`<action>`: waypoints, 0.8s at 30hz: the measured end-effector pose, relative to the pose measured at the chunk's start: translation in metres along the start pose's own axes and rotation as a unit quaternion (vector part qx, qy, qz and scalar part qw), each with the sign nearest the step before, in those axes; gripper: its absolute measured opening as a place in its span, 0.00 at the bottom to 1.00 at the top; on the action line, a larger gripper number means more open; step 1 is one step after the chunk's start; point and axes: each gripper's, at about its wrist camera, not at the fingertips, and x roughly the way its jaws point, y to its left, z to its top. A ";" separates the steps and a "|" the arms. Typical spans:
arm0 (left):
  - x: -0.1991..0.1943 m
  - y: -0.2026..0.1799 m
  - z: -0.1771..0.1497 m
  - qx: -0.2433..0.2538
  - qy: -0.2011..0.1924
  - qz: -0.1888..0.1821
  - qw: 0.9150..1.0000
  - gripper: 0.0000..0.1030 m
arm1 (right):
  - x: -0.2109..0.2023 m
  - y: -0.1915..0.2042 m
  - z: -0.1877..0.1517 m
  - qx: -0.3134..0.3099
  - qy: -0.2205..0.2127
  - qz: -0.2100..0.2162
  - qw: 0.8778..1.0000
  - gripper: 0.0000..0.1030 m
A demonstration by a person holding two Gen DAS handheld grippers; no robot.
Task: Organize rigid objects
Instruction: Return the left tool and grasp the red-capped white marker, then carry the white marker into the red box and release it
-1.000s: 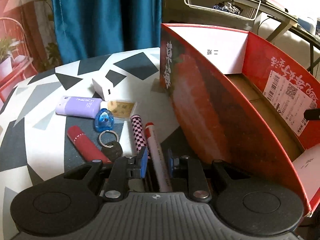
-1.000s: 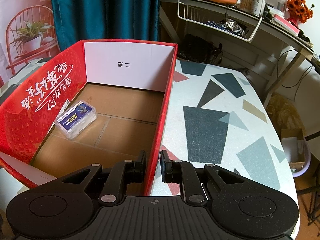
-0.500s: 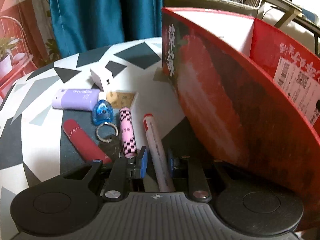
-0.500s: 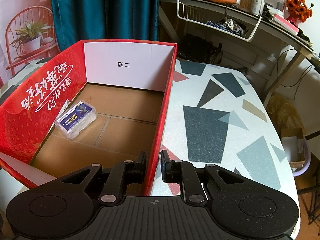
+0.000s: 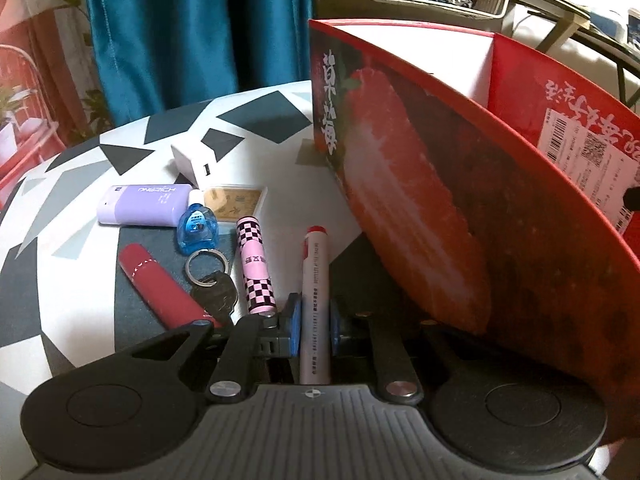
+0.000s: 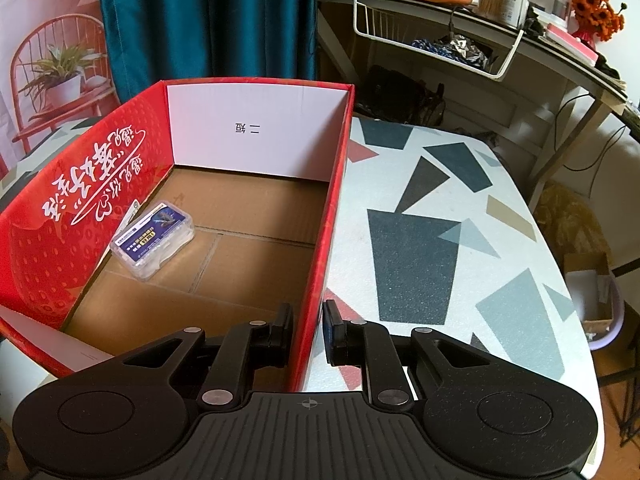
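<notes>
In the left wrist view, the left gripper (image 5: pixel 315 322) has its 2 blue pads closed tight on a white marker with a red cap (image 5: pixel 315 280); the jaws have just been closing onto it, and the marker runs straight out between them, with the cap end pointing away from the camera. The marker lies low over the patterned table (image 5: pixel 56 240), just beside the outer wall of the red cardboard box (image 5: pixel 420 200). To the left of the marker, on the table, lie a pink checkered tube (image 5: pixel 255 266), a dark key on a ring (image 5: pixel 212 284), a red lipstick-like tube (image 5: pixel 160 286), a small blue dispenser (image 5: pixel 197 230), a purple case (image 5: pixel 144 205), a yellow card packet (image 5: pixel 235 205) and a white charger block (image 5: pixel 196 160). In the right wrist view, the right gripper (image 6: pixel 307 332) stands narrow, with 1 finger inside the box and 1 outside, so the red side wall (image 6: pixel 320 264) is pinched between the pads. Inside the box, on the brown floor near the left wall, rests 1 clear plastic case with a blue label (image 6: pixel 153 237). A teal curtain (image 6: pixel 208 20) hangs behind the table.
</notes>
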 end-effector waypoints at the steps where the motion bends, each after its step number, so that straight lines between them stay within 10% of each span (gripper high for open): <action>1: -0.002 0.001 0.001 0.000 -0.002 -0.001 1.000 0.15 | 0.000 0.000 0.000 -0.002 0.000 0.000 1.000 0.16; 13: -0.054 0.030 0.051 -0.062 -0.069 -0.038 0.995 0.15 | 0.000 0.000 0.000 -0.003 0.000 0.000 1.000 0.15; 24: -0.069 -0.036 0.093 0.001 -0.102 -0.111 0.989 0.15 | 0.000 0.000 0.001 -0.003 -0.001 0.000 1.000 0.15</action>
